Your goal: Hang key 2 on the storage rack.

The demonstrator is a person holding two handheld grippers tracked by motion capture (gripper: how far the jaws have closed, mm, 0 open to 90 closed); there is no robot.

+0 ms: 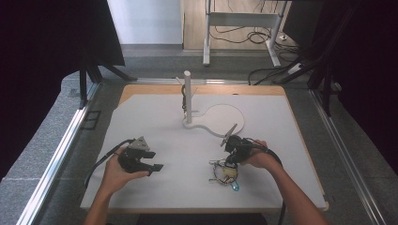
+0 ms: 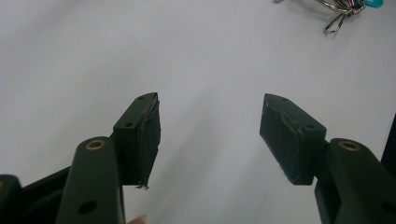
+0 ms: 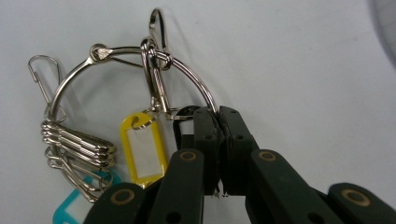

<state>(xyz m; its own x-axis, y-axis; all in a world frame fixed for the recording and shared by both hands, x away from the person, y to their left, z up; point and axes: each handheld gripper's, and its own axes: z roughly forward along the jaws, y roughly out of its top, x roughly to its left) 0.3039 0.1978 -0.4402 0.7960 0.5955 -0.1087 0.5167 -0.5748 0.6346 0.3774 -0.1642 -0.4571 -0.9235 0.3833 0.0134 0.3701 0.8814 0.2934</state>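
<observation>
A large wire key ring (image 3: pixel 121 48) lies on the white mat (image 1: pixel 155 122), carrying several metal snap hooks (image 3: pixel 156 84), a yellow tag (image 3: pixel 142 151) and a teal tag (image 3: pixel 74 210). My right gripper (image 3: pixel 218 112) is shut on the ring's wire at its right side. In the high view the key ring (image 1: pixel 224 172) sits at the front right with the right gripper (image 1: pixel 230 161) pointing down onto it. My left gripper (image 1: pixel 154 161) rests at the front left, open, with bare mat between the jaws. The left gripper view shows the left gripper (image 2: pixel 210 100) and the key ring (image 2: pixel 341 7) far off.
A white upright post (image 1: pixel 187 96) with small hooks stands at the mat's far middle on a flat round base (image 1: pixel 223 117). Table legs and cables lie on the floor beyond. Black curtains flank both sides.
</observation>
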